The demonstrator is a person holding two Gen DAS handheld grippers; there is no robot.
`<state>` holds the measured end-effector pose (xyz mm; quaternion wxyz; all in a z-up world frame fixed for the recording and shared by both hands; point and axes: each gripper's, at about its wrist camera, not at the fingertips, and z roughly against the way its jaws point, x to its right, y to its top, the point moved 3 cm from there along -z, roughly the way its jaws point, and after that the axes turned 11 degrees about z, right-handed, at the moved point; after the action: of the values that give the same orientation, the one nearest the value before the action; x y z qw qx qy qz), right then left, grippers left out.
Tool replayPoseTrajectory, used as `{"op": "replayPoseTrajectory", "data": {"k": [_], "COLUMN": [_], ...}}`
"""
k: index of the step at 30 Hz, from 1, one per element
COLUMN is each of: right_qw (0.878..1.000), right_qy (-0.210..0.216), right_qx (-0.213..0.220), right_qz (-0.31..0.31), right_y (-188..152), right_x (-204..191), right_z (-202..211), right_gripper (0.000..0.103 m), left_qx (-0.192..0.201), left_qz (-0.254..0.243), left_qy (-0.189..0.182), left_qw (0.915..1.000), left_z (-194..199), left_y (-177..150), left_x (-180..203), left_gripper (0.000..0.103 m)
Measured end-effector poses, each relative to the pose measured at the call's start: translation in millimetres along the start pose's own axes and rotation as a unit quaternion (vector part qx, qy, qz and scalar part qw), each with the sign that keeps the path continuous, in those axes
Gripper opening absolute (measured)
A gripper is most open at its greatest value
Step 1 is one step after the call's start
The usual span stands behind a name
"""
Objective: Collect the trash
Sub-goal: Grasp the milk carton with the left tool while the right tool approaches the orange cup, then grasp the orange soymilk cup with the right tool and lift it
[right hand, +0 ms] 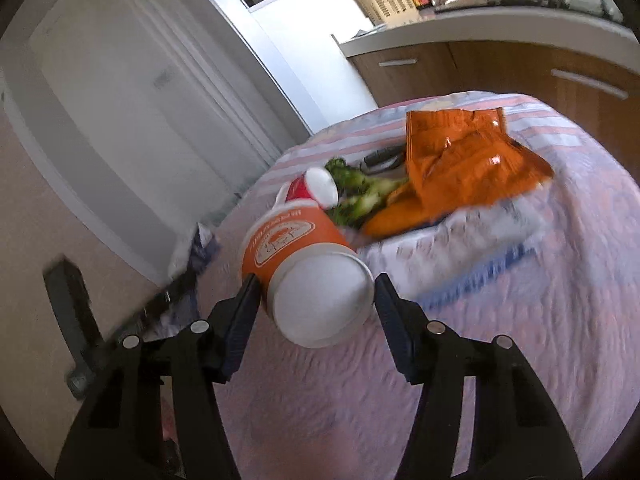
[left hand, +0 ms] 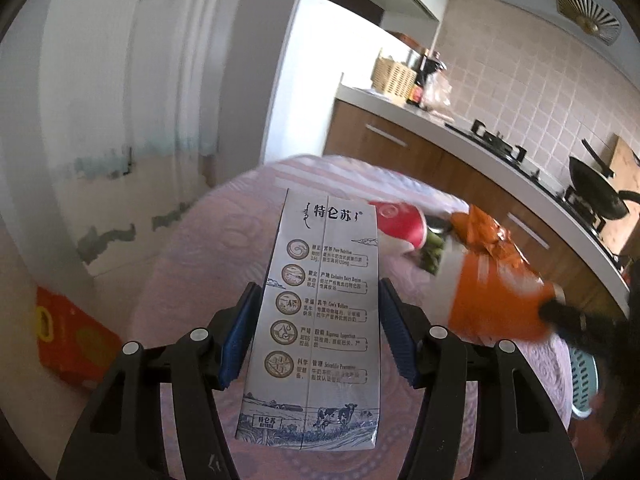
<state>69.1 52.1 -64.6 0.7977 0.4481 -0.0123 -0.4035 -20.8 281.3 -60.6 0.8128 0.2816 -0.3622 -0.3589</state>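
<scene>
My left gripper [left hand: 318, 320] is shut on a white milk carton [left hand: 320, 312] with blue print, held above the round table's pink cloth [left hand: 192, 264]. My right gripper [right hand: 316, 304] is shut on an orange paper cup [right hand: 308, 272], bottom end toward the camera; the cup also shows in the left wrist view [left hand: 496, 300]. On the table lie a red and white cup [right hand: 312, 190], green vegetable scraps [right hand: 356, 196], an orange peel piece [right hand: 396, 212] and a crumpled orange snack bag [right hand: 464, 160].
A white and blue cloth [right hand: 472, 256] lies under the trash. A kitchen counter [left hand: 480, 148] with a stove, a pan [left hand: 596, 188] and a basket [left hand: 394, 74] runs behind. A red box [left hand: 72, 332] lies on the floor at left. A white door [right hand: 132, 104] stands behind the table.
</scene>
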Motion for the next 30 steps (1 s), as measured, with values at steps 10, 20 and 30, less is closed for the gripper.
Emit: {"op": "replayPoseTrajectory", "data": {"k": [10, 20, 30], "right_qw": [0.995, 0.996, 0.995], "right_qy": [-0.069, -0.042, -0.024], "right_qx": [-0.057, -0.064, -0.094], "right_qz": [0.037, 0.051, 0.033], "right_y": [-76, -45, -44], "right_x": [-32, -22, -16], "right_z": [19, 1, -29], "right_gripper": [0.058, 0.071, 0.066], "left_qx": [-0.005, -0.007, -0.007], "left_qz": [-0.013, -0.027, -0.039], "left_qy": [-0.014, -0.031, -0.035], "left_qw": [0.9998, 0.9991, 0.9986], "left_z": [6, 13, 19], "left_y": [-7, -12, -18], "left_x": [4, 16, 27], "left_gripper": [0.057, 0.057, 0.057]}}
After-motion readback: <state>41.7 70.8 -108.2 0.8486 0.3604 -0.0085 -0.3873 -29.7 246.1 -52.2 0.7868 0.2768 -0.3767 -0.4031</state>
